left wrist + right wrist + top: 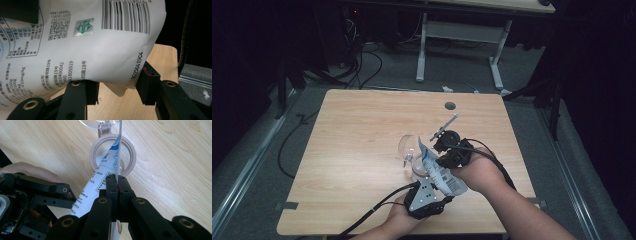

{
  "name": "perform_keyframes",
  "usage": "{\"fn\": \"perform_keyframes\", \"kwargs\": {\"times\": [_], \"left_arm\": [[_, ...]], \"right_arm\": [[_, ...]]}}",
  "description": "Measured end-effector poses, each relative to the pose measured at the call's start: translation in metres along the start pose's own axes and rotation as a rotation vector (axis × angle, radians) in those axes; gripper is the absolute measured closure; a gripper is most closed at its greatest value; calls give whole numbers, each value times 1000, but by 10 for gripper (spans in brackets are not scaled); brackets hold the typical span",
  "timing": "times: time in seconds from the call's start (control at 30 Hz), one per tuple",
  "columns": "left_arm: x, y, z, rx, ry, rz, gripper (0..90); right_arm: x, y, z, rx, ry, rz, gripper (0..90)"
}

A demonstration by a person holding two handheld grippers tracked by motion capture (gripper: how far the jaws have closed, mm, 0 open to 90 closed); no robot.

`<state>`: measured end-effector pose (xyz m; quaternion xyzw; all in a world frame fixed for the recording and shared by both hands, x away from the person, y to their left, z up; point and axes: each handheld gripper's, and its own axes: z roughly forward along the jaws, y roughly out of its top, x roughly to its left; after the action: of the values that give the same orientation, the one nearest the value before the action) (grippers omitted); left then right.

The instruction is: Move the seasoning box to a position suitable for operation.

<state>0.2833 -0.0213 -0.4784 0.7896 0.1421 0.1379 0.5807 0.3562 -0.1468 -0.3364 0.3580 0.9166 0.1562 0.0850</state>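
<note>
A white printed bag (443, 176) hangs tilted over a clear jar (416, 169) with a hinged clear lid (407, 146) standing open. My right gripper (440, 161) is shut on the bag's thin upper edge (117, 157), just above the jar's round rim (130, 152). My left gripper (443, 198) sits below, near the table's front edge. Its jaws stand apart with the bag's thick bottom corner (120, 91) pressed between the pads (146, 83). The barcode side of the bag (100, 50) faces the left gripper camera. The other gripper (50, 192) and a hand show beside the bag (96, 182).
The wooden table (357, 130) has a round cable hole (450, 106) near its far edge. Behind it stand a white desk frame (459, 32) and loose cables on the floor (362, 60). A metal rail (247, 170) runs along the left.
</note>
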Motion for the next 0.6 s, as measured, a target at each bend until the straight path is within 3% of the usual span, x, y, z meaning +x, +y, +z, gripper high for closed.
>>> {"fn": "perform_keyframes", "kwargs": {"times": [0.6], "left_arm": [[0,1,-1,-2,-1,-1,587]], "right_arm": [[0,1,1,4,-2,2,899]]}}
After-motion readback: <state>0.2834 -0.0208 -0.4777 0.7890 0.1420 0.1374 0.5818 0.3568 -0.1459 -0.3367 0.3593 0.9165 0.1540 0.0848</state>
